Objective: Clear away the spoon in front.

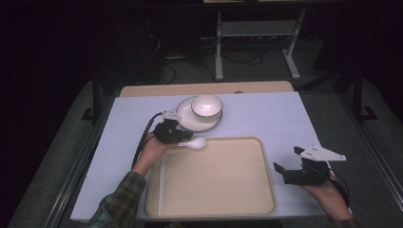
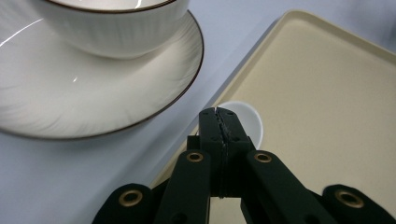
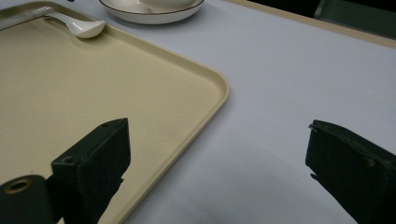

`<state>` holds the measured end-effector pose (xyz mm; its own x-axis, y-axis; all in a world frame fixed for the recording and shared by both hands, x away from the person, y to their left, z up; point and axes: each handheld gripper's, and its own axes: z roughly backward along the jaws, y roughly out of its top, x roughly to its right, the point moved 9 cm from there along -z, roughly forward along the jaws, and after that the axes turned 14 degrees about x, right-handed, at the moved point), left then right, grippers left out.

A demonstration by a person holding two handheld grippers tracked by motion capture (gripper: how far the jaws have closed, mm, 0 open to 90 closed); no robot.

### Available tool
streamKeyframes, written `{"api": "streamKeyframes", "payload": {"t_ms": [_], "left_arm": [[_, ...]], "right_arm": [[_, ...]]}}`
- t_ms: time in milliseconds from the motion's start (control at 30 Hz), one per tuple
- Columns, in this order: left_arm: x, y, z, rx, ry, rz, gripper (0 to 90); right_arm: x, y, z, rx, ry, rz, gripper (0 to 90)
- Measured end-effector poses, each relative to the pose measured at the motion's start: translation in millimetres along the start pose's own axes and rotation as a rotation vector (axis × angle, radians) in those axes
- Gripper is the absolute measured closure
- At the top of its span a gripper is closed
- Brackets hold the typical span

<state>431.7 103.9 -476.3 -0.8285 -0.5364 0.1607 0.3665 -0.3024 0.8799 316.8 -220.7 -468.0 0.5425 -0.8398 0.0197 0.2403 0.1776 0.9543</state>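
Where its own view hides the handle, left tool (image 2: 219, 122) pinches spoon (image 1: 196, 142).

The tabletop (image 1: 266, 114) is pale blue-grey, with a tan strip showing along its far edge. A beige tray (image 1: 214, 178) lies on it at the near side. Just beyond the tray's far left corner sits a white plate (image 1: 187, 118) with a dark rim. To the right of the tray the surface is bare pale cover.
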Motion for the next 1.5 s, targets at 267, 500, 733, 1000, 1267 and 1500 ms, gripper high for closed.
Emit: {"api": "streamKeyframes", "payload": {"t_ms": [267, 500, 733, 1000, 1267, 1500], "left_arm": [[4.1, 5.3, -24.6, -0.009, -0.018, -0.022, 89.8], [2.6, 7.5, -37.4, -0.017, -0.018, -0.032, 89.8], [0.9, -0.3, -43.0, -0.048, -0.015, -0.029, 89.9], [6.9, -4.5, -41.9, -0.075, -0.041, -0.017, 89.9], [16.2, -12.3, -36.3, -0.092, -0.061, 0.003, 89.9], [25.9, -21.0, -28.8, -0.117, -0.072, 0.02, 89.9]], "right_arm": [[0.9, 0.0, 0.6, 0.002, -0.001, -0.003, 6.3], [1.0, 0.2, 1.1, 0.004, -0.001, -0.006, 6.3], [1.6, 0.3, 1.4, 0.006, -0.001, -0.008, 6.3], [1.7, 0.3, 1.4, 0.006, -0.002, -0.008, 6.3], [1.7, 0.5, 1.7, 0.007, -0.002, -0.009, 6.3], [0.6, 0.7, 1.5, 0.005, -0.001, -0.007, 6.3]]}}
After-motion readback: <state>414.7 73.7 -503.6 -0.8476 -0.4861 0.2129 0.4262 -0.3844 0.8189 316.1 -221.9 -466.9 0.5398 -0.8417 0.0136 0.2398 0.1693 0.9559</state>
